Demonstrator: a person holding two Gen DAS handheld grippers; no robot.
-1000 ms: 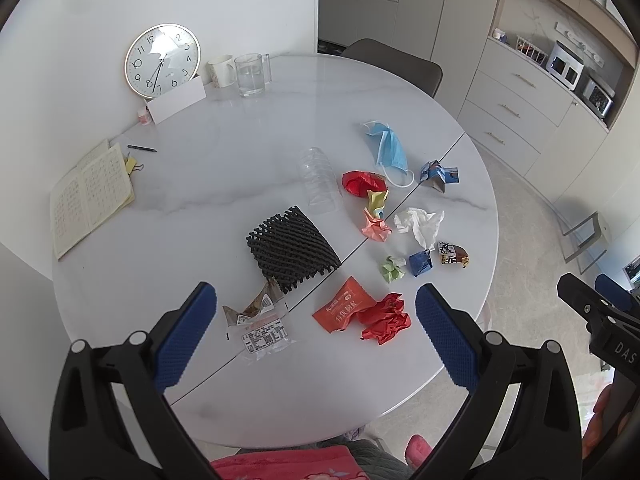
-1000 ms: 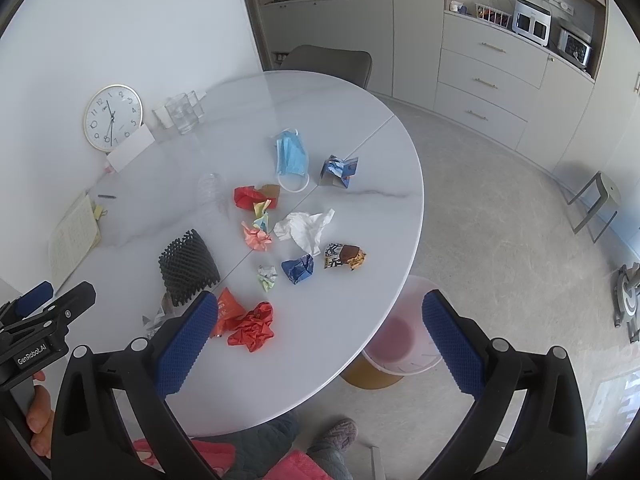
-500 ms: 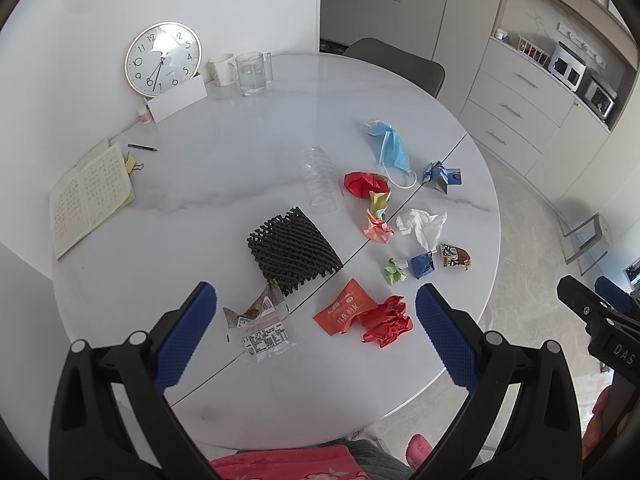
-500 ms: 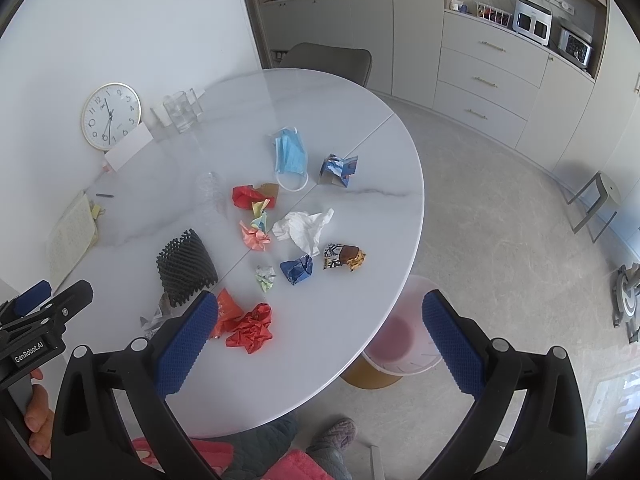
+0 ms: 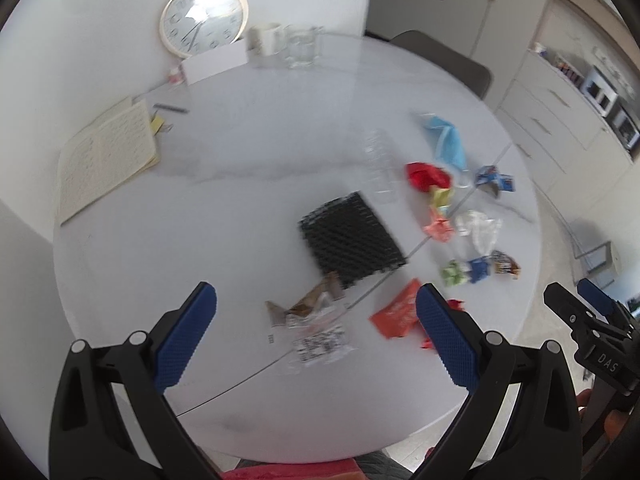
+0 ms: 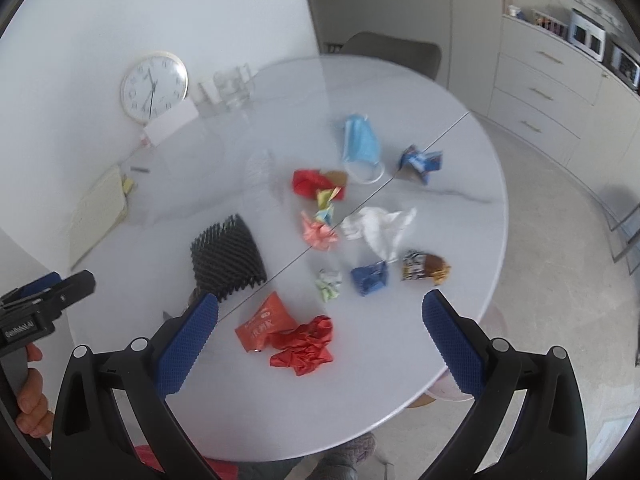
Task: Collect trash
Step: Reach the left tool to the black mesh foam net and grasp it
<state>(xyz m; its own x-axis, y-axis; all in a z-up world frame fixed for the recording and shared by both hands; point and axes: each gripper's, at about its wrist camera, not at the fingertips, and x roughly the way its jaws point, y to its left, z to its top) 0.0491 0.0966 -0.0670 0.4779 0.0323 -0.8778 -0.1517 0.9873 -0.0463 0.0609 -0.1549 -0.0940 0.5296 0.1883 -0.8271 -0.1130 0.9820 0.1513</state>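
Trash lies scattered on a round white table (image 5: pixel 248 184) (image 6: pixel 440 216). A black foam net (image 5: pixel 350 238) (image 6: pixel 226 258) sits mid-table. A clear printed wrapper (image 5: pixel 318 340) lies between the fingers of my open left gripper (image 5: pixel 316 332). An orange packet (image 5: pixel 396 314) (image 6: pixel 264 326) and crumpled red foil (image 6: pixel 306 346) lie under my open right gripper (image 6: pixel 320 340). Farther off are a blue face mask (image 5: pixel 446 142) (image 6: pixel 360 142), white tissue (image 6: pixel 378 224), pink paper (image 6: pixel 318 232), a blue wrapper (image 6: pixel 370 276) and a brown snack wrapper (image 6: pixel 424 266). Both grippers hover above the table's near edge, holding nothing.
A clock (image 5: pixel 204 18), a mug (image 5: pixel 266 38) and a glass jug (image 5: pixel 300 46) stand at the table's far side; an open notebook (image 5: pixel 106 158) lies at left. A pink bin (image 6: pixel 452 390) shows under the table's right edge. A chair (image 6: pixel 394 52) and cabinets stand behind.
Both grippers have moved forward and lower toward the table, so the trash looks larger. The left view has swung left and is blurred. Nothing was picked up.
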